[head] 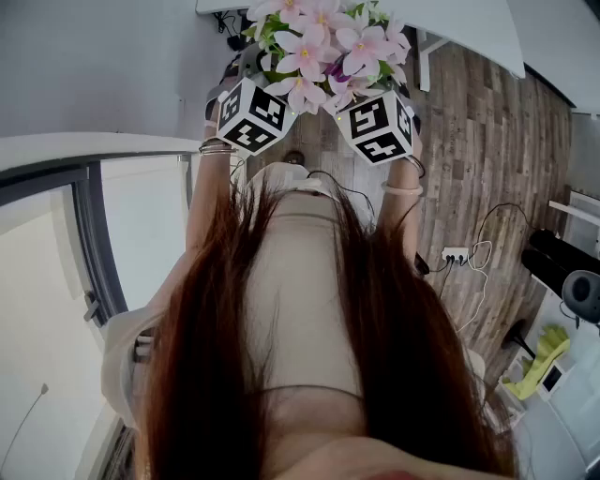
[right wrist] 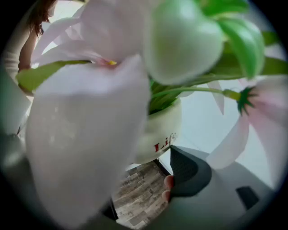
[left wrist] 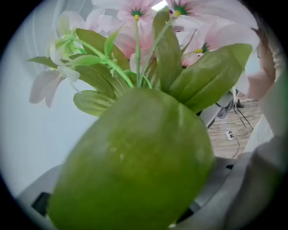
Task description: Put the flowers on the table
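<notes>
1. The bunch of pink artificial flowers with green leaves (head: 323, 47) stands upright in a white ceramic pot with red lettering (right wrist: 159, 130). Its stems run vertically and its blossoms point up.
2. It is held in the air above the wooden plank floor (head: 487, 141), just short of the white counter (head: 469, 23).
3. The right gripper (head: 401, 86) is clamped on the pot, dark pad (right wrist: 189, 170) against its side.
4. The left gripper (head: 242, 80) has its jaws wide apart. A large green leaf (left wrist: 135, 166) hides whether they grip anything.
</notes>
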`<state>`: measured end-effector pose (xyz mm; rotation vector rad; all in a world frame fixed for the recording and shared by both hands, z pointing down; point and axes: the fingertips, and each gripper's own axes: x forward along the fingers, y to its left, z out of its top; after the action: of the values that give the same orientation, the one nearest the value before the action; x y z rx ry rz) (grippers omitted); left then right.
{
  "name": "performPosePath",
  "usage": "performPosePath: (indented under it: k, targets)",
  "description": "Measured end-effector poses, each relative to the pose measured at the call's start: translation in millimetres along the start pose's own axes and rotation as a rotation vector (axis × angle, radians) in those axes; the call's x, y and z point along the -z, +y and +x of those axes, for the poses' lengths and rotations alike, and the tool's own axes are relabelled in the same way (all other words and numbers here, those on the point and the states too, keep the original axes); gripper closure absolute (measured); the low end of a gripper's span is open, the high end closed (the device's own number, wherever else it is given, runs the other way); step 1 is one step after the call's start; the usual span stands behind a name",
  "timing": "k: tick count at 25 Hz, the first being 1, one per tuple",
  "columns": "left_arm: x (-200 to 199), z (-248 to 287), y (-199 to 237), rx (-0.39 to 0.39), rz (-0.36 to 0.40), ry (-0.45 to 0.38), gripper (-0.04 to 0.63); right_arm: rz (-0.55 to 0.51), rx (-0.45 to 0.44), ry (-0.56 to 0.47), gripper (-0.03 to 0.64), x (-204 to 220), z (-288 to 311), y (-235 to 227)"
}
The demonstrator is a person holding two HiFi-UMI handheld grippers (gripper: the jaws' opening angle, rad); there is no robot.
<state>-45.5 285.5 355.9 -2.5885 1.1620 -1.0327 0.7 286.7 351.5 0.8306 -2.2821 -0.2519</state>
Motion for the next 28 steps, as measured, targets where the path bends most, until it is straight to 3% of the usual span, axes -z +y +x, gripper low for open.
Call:
performPosePath:
  k: [16,28]
  targets:
    - [0.9,3.7,13.1,-0.004,0.014,-0.004,0.229,0.012,0.000,0.001,0.232,-5.9,11.3,-5.9]
    - [19.3,10.5,25.9,0.038,0.022,-0.008,0.230,0.042,0.015,0.037,0.232,-7.5,32.9,0.1]
